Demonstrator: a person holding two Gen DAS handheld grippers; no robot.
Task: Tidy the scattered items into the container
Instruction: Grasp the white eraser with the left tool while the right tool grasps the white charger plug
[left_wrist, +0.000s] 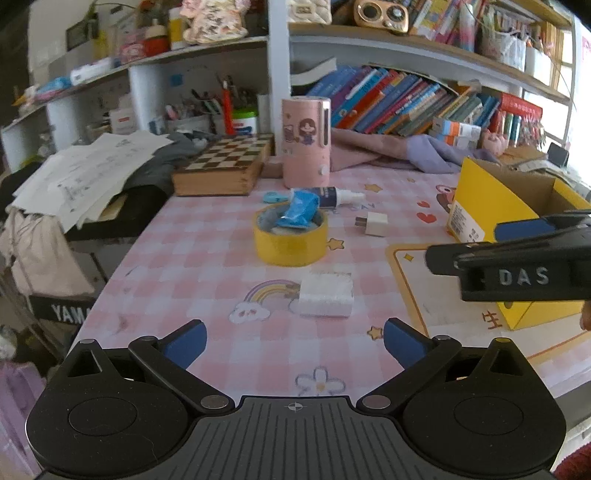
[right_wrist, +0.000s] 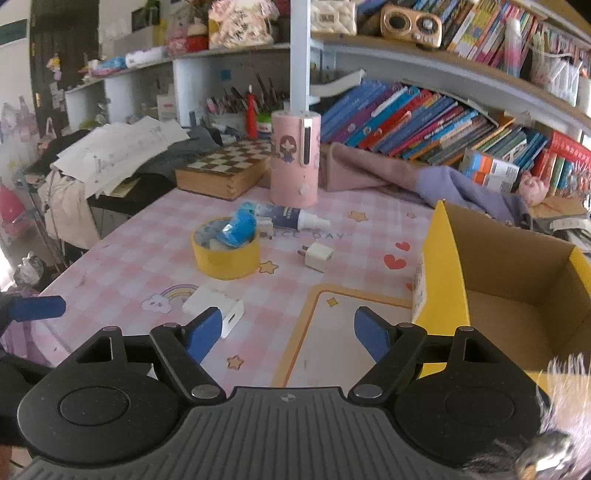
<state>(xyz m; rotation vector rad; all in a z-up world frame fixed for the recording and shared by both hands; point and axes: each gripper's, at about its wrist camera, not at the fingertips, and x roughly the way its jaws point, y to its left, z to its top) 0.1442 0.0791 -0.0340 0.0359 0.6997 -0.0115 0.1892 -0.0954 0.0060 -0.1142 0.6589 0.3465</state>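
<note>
Both sets of jaws are spread wide and grip nothing: the left gripper (left_wrist: 295, 345) hovers just short of the white charger block (left_wrist: 325, 295), the right gripper (right_wrist: 288, 334) beside the yellow box (right_wrist: 443, 266). Only the right wrist view looks into the box; the visible part is bare cardboard. Beyond the charger on the counter (left_wrist: 207, 258) stands the tape roll (left_wrist: 290, 240), a blue packet (left_wrist: 301, 210) resting in its hole; the white plug (left_wrist: 373, 224) lies between roll and box.
</note>
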